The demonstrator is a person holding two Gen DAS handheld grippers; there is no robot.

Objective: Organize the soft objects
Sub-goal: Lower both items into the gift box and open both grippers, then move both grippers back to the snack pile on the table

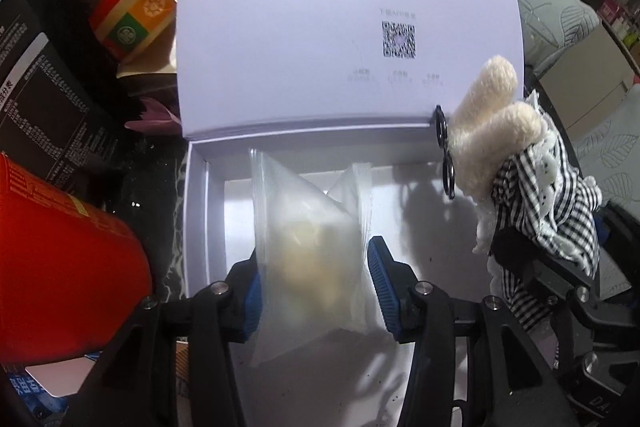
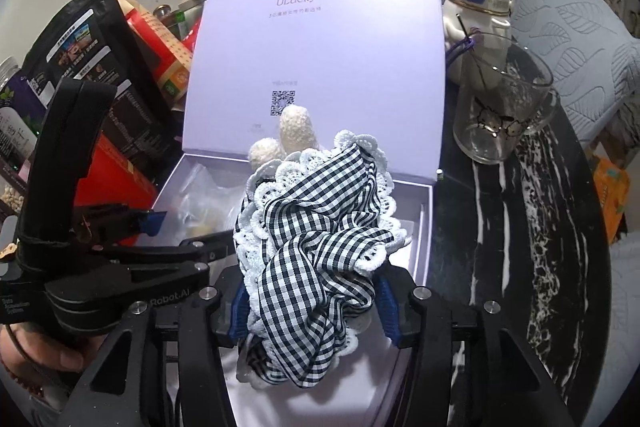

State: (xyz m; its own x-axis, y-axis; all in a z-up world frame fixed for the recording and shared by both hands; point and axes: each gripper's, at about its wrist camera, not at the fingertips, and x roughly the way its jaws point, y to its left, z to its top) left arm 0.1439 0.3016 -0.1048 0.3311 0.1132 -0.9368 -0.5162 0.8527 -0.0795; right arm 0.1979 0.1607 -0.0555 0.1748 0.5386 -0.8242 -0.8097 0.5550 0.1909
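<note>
An open white gift box [image 1: 200, 211] with its lid [image 1: 320, 7] upright stands ahead; it also shows in the right wrist view [image 2: 420, 227]. My left gripper [image 1: 314, 291] is shut on a clear plastic bag [image 1: 312, 247] with pale yellow contents, held inside the box. My right gripper [image 2: 312, 303] is shut on a plush bunny [image 2: 316, 239] in a black-and-white gingham dress with lace trim and cream ears, over the box's right half. The bunny [image 1: 516, 163] and its small black glasses show at the right of the left wrist view. The left gripper [image 2: 152, 223] shows at the left of the right wrist view.
Red and black packages [image 1: 52, 267] crowd the box's left side. A glass mug [image 2: 500, 115] and a white bottle with a handle [image 2: 476, 3] stand to the box's right on a dark marbled tabletop [image 2: 520, 227]. A leaf-patterned cushion [image 2: 572, 47] lies beyond.
</note>
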